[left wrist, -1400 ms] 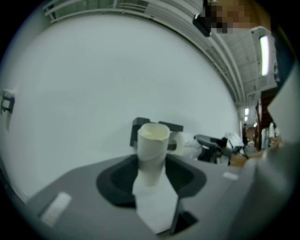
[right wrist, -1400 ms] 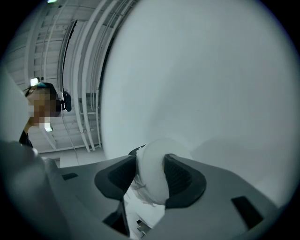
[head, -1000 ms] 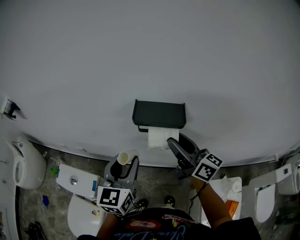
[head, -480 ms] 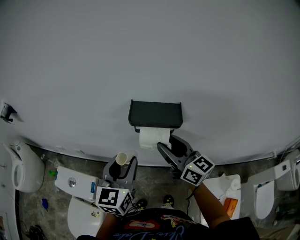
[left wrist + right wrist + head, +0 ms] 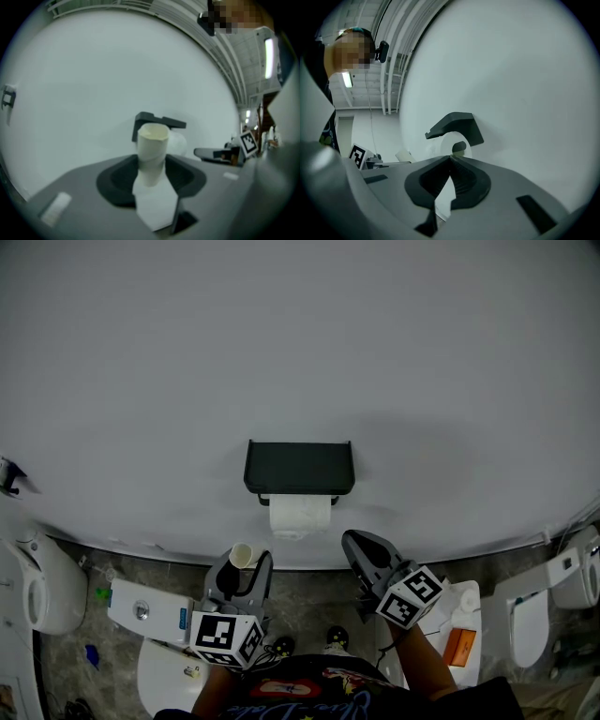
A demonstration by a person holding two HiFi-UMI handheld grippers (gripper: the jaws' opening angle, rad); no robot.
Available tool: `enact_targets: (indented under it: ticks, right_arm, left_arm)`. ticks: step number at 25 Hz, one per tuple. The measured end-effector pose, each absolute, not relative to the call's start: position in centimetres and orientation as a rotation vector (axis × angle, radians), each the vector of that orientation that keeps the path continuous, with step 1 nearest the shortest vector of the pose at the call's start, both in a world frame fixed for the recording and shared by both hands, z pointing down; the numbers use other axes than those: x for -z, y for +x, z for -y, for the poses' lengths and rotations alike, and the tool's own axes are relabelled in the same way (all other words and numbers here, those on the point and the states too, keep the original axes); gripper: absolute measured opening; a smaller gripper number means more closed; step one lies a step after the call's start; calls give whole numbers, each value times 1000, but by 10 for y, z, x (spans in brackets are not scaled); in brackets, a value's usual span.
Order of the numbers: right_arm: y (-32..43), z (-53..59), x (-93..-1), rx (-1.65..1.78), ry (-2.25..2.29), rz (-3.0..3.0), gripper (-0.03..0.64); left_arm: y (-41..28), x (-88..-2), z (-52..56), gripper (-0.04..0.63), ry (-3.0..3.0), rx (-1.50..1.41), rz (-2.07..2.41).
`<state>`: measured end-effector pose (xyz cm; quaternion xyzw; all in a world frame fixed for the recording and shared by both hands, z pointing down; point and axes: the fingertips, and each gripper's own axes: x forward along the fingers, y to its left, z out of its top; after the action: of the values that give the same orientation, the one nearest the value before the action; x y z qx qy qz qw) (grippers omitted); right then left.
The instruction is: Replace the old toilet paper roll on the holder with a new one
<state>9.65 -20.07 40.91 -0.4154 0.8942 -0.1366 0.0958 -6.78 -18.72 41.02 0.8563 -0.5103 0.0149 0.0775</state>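
Holding the old cardboard core (image 5: 152, 147) upright, the left claw (image 5: 150, 176) is clamped on the tube's lower part. A flap of leftover paper (image 5: 157, 206) hangs under the grip.
- In the head view this claw sits low and to the left of the black holder (image 5: 298, 467), well apart from it. My read: the spent core is parked there to leave the space in front of the holder free for the other hand.
- The new roll (image 5: 300, 516) sits on the holder, tucked just under its flat cover against the white wall (image 5: 300, 352). It looks full and white. The right gripper view shows its end face with the core hole turned toward that side.
- The right claw (image 5: 353, 542) sits below and to the right of the roll, near it but not touching. Its jaws have just been closing and now meet tip to tip with nothing between them.
- Judgement: an empty, closed claw beside a seated roll suggests the loading step is done.
- The right claw points roughly at the roll's open end, the side a roll would slide on from, which explains its place on that flank.
- Whether the roll is fully home on the bar cannot be told, since the cover hides the bar.
- Remaining, as I judge it: dispose of the old core.
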Motion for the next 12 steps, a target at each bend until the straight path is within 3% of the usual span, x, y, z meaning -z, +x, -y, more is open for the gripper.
enact_targets:
  ticks: [12]
  right_arm:
    - [94,197,-406,319,-1316,-2702,14]
  left_arm:
    - [-64,-411,191,183,2577,-56,1513]
